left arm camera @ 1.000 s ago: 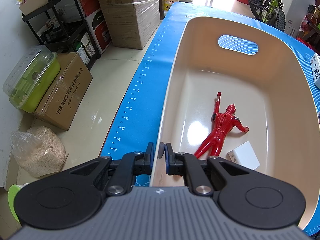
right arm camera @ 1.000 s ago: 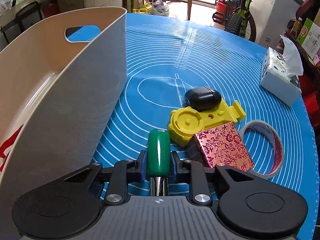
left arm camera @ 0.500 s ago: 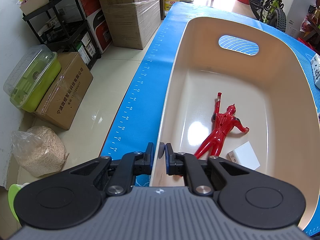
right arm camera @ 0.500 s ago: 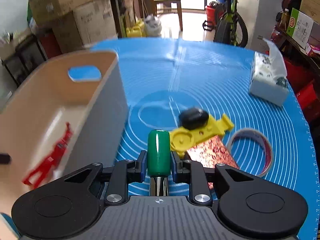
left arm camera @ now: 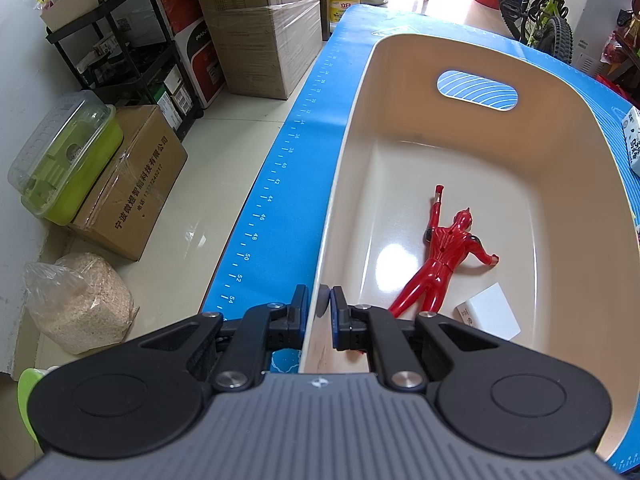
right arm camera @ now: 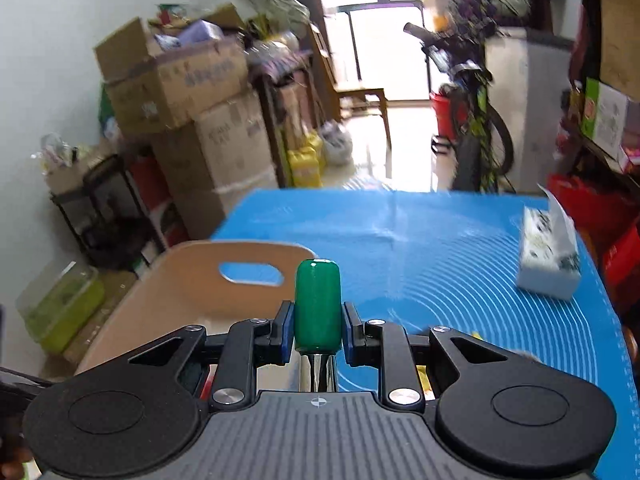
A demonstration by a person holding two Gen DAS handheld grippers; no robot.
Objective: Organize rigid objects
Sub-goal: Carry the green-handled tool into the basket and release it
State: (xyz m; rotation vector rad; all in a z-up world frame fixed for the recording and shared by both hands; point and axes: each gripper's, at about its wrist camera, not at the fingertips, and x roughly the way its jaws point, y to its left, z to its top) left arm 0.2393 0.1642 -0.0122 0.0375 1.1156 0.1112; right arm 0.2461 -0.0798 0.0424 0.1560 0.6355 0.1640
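My left gripper [left arm camera: 319, 306] is shut on the near left rim of a beige plastic bin [left arm camera: 568, 120] that stands on the blue mat. A red toy figure [left arm camera: 438, 264] and a small white box [left arm camera: 490, 316] lie on the bin floor. My right gripper [right arm camera: 317, 322] is shut on a green-handled tool [right arm camera: 317, 304] with a metal shaft, held high above the mat, just right of the bin [right arm camera: 184, 280]. The other loose objects on the mat are hidden below the right gripper body.
A tissue box [right arm camera: 548, 256] stands on the blue mat [right arm camera: 440, 248] at the right. Off the table's left edge are cardboard boxes [left arm camera: 132, 184], a green lidded container [left arm camera: 64, 160], a bag of grain [left arm camera: 76, 304] and a black shelf [left arm camera: 132, 60]. A bicycle [left arm camera: 540, 4] stands beyond the far end.
My right gripper has risen and tilted up with the green-handled tool, so the yellow, black and red objects on the mat dropped out of view. My left gripper has stayed on the bin rim.
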